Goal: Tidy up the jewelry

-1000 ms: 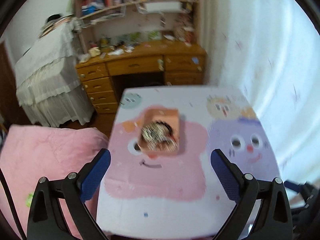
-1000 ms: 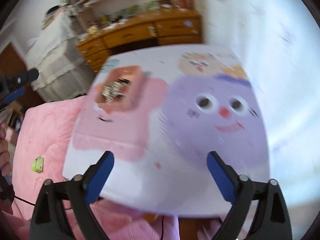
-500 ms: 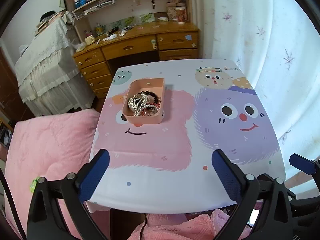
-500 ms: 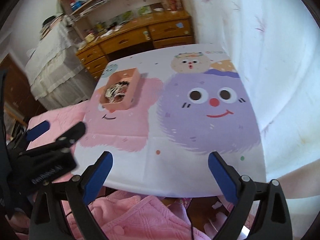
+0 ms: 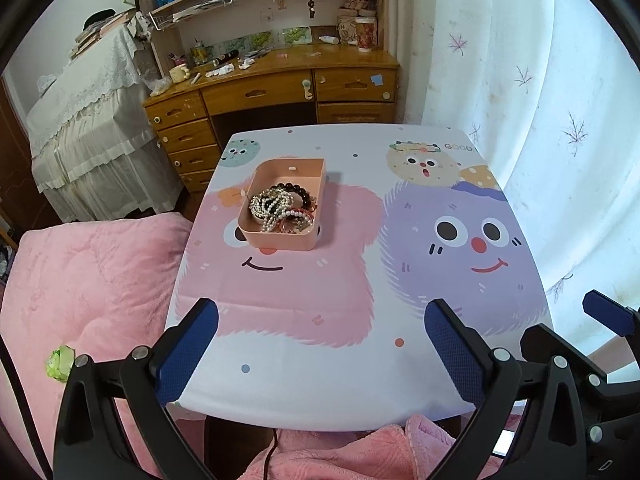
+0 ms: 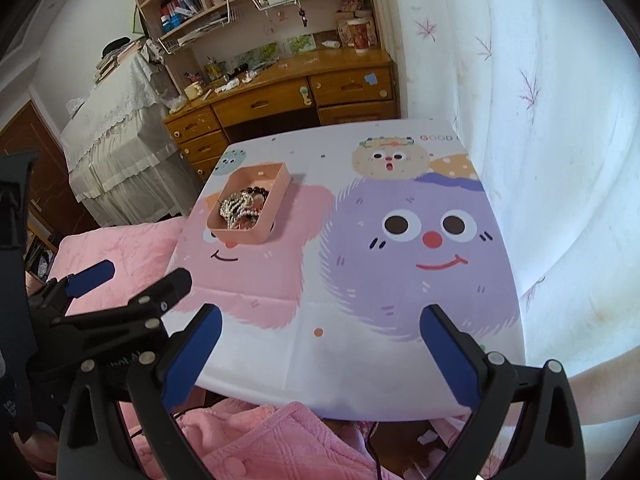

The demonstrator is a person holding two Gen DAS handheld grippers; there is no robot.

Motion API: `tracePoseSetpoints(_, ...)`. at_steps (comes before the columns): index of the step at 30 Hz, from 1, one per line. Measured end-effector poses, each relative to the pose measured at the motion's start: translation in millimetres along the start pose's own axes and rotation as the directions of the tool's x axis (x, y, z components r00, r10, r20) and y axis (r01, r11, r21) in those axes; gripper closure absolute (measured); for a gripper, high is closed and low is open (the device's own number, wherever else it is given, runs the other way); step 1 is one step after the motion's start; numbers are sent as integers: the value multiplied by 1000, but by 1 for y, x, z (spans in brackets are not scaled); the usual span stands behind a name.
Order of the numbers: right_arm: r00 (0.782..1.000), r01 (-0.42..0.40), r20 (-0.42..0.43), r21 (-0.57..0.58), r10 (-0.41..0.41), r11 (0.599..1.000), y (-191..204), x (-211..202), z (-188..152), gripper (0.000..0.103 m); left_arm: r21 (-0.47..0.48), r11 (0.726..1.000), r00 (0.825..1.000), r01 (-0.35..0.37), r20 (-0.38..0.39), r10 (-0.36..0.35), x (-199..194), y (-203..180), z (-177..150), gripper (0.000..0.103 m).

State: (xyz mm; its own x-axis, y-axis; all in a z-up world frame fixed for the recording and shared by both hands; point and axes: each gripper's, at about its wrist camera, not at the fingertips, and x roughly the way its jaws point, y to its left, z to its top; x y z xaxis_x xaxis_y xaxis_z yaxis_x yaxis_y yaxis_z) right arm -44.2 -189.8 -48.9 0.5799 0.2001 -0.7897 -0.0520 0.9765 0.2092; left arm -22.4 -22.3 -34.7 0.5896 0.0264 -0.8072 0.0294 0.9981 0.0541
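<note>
A pink tray (image 5: 276,240) stands on the left half of the cartoon-print table (image 5: 340,380); it also shows in the right wrist view (image 6: 236,236). It holds a tangle of jewelry (image 5: 280,206): pearl strands, dark beads and red pieces, also seen in the right wrist view (image 6: 240,208). My left gripper (image 5: 320,348) is open and empty above the table's near edge. My right gripper (image 6: 318,354) is open and empty above the near edge, to the right. The left gripper (image 6: 128,288) shows at the left of the right wrist view.
A pink quilt (image 5: 88,280) lies left of the table with a green scrap (image 5: 60,362) on it. A wooden desk (image 5: 272,88) with shelves stands beyond the table. A white curtain (image 5: 560,120) hangs at the right. A lace-covered piece (image 5: 88,128) stands far left.
Both grippers have pulled back from the table and steadied; the tray now sits farther from them. Both stay open and empty.
</note>
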Motion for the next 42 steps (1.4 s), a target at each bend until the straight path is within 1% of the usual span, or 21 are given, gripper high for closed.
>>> tracePoseSetpoints(2, 1000, 8, 2, 1, -8, 1000, 0, 0, 1, 0, -1, 1000, 1000, 5, 3, -5, 0, 0, 1, 1)
tracePoseSetpoints(11, 999, 34, 29, 5, -34, 999, -1, -7, 0, 0, 8, 1000, 1000, 23, 12, -23, -2, -3, 1, 1)
tracePoseSetpoints(19, 999, 42, 22, 13, -42, 999, 1, -8, -4, 0, -4, 998, 997, 69, -38, -69, 3, 1, -4, 1)
tracePoseSetpoints(28, 1000, 27, 2, 26, -27, 999, 3, -6, -11, 0, -3, 998, 997, 55, -44, -55, -1, 5, -13, 1)
tracePoseSetpoints(34, 1000, 25, 1, 20, -25, 999, 6, -7, -14, 0, 1, 999, 999, 33, -33, -33, -4, 7, -16, 1)
tracePoseSetpoints(42, 1000, 25, 0, 20, -25, 999, 7, -7, -15, 0, 5, 1000, 999, 25, -24, -25, -7, 7, -16, 1)
